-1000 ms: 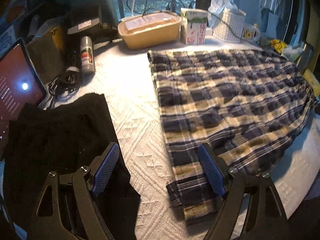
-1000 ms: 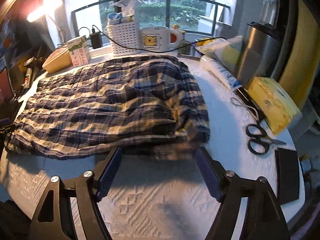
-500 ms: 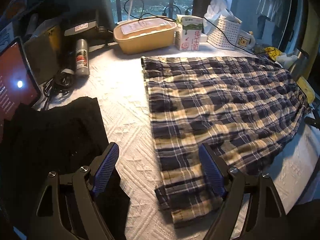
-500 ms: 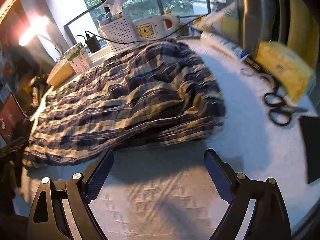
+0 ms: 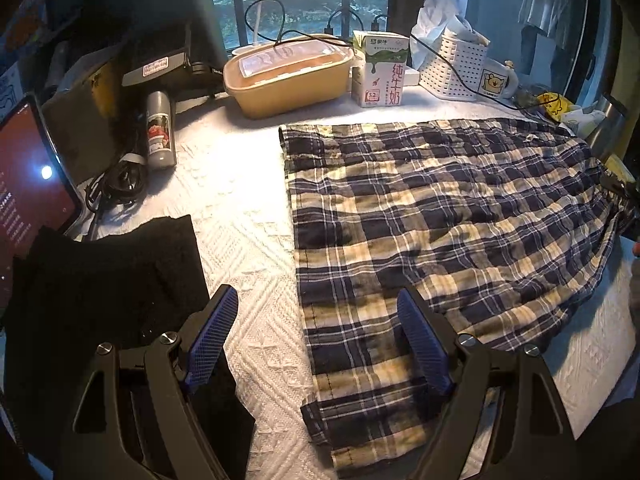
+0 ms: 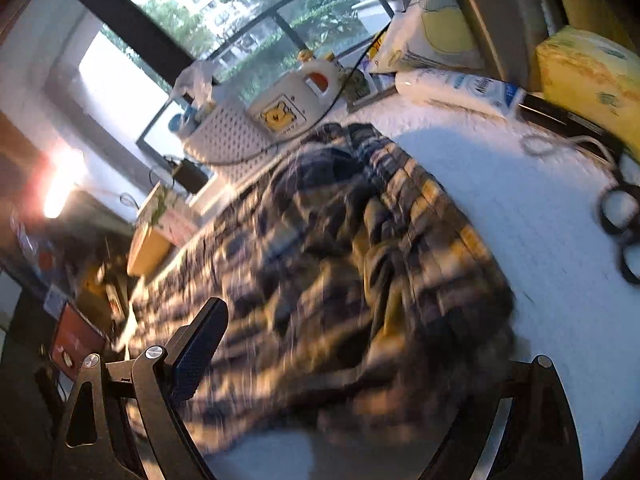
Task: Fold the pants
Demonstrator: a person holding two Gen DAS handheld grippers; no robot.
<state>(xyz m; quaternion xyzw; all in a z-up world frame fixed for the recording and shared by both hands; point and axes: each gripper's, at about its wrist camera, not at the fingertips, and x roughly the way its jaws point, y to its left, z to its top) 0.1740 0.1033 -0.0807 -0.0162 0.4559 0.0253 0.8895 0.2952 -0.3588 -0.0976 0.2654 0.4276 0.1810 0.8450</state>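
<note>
The plaid pants (image 5: pixel 432 232) are laid out flat on the white textured cloth (image 5: pixel 248 224) that covers the table, legs stacked on top of each other, hems pointing toward the left wrist camera's near edge. In the right wrist view the waistband end (image 6: pixel 420 240) is bunched up a bit and the whole shot is tilted and blurry, so fine detail there is a wash.

The left gripper (image 5: pixel 316 344) hangs over the hem corner with its 2 blue-padded fingers spread wide. 1 finger is above the bare cloth, the other above the plaid, and nothing is pinched between them. The right gripper (image 6: pixel 352 364) is at the waistband end, jaws released too. They've just been opening wider, with the edge of the pants lying in the gap but not clamped as far as I can tell. Its right finger is mostly lost behind the blurred fabric.

Just left of the pants sits a black garment (image 5: pixel 100 280), apart from them, with a tablet (image 5: pixel 24 200) glowing red beside it. Along the window side: a grey spray can (image 5: pixel 160 128), a tan container (image 5: pixel 288 76), a milk carton (image 5: pixel 382 68), a white basket (image 5: pixel 456 64) and a mug (image 5: pixel 494 82). Scissors (image 6: pixel 620 224) lie on the cloth right of the pants, well apart.
</note>
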